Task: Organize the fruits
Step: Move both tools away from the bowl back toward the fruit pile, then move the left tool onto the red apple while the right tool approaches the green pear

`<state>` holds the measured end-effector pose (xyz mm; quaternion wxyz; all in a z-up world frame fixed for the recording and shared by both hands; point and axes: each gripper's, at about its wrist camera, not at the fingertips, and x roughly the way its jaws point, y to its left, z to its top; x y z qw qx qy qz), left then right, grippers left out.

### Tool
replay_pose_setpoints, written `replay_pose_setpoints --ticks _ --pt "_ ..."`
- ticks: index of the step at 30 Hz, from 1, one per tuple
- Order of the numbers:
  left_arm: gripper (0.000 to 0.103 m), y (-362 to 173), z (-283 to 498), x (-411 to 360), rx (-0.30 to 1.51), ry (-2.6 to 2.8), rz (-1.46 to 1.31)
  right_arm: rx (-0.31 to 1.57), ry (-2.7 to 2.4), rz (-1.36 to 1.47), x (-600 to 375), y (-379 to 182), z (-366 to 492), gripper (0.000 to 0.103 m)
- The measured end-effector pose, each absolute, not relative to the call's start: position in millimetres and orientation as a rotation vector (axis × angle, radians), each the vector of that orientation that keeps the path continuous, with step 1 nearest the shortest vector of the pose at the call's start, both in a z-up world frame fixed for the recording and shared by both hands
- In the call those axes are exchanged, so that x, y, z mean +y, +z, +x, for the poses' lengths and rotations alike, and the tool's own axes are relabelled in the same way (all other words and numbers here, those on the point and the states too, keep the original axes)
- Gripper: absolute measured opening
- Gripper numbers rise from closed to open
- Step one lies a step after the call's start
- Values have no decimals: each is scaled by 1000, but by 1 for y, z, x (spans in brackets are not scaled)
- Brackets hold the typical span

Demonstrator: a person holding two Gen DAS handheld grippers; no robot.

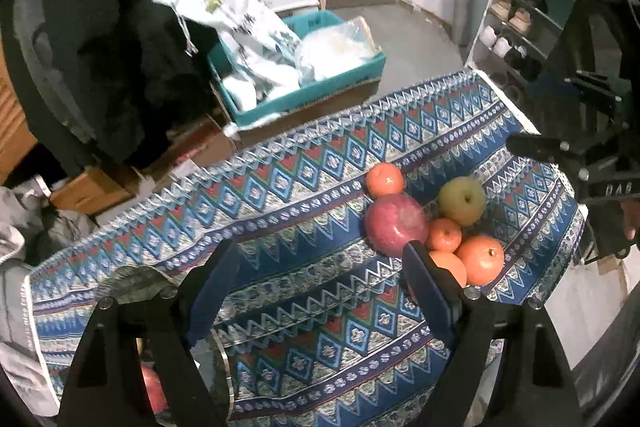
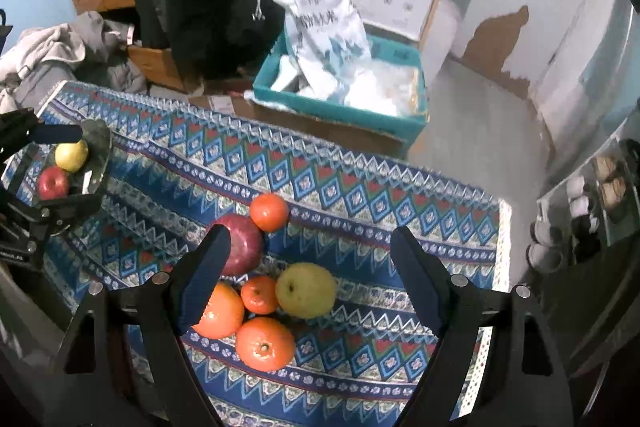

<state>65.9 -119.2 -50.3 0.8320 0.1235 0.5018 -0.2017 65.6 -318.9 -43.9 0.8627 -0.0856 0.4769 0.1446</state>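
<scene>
On the patterned tablecloth [image 2: 360, 195] lies a cluster of fruit: a red apple [image 2: 246, 247], a yellow-green apple [image 2: 306, 290], two small oranges [image 2: 269, 211] [image 2: 259, 294] and two larger oranges [image 2: 220, 311] [image 2: 265, 343]. My right gripper [image 2: 310, 233] hangs open just above this cluster, touching nothing. At the left a glass plate [image 2: 100, 143] holds a yellow apple [image 2: 71, 155] and a red apple [image 2: 53, 182]. My left gripper [image 1: 318, 251] is open and empty, over the plate's edge [image 1: 132, 271], with the fruit cluster's red apple [image 1: 394, 225] to its right.
Beyond the table's far edge a teal crate [image 2: 340, 107] of white bags sits on a cardboard box. A shoe rack [image 1: 520, 27] stands at the right and a heap of grey clothes [image 2: 60, 51] at the left. The table's right edge [image 2: 504, 267] is close to the fruit.
</scene>
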Motion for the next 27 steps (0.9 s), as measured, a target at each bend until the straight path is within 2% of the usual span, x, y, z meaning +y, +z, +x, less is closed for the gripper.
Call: replay_pose_setpoints --ticks 14,27 --pt "86 -110 85 -150 1175 -466 298 1245 258 -100 -339 -135 90 82" --pt "86 -145 94 -162 1259 -461 284 1360 292 -65 -325 -183 102 82"
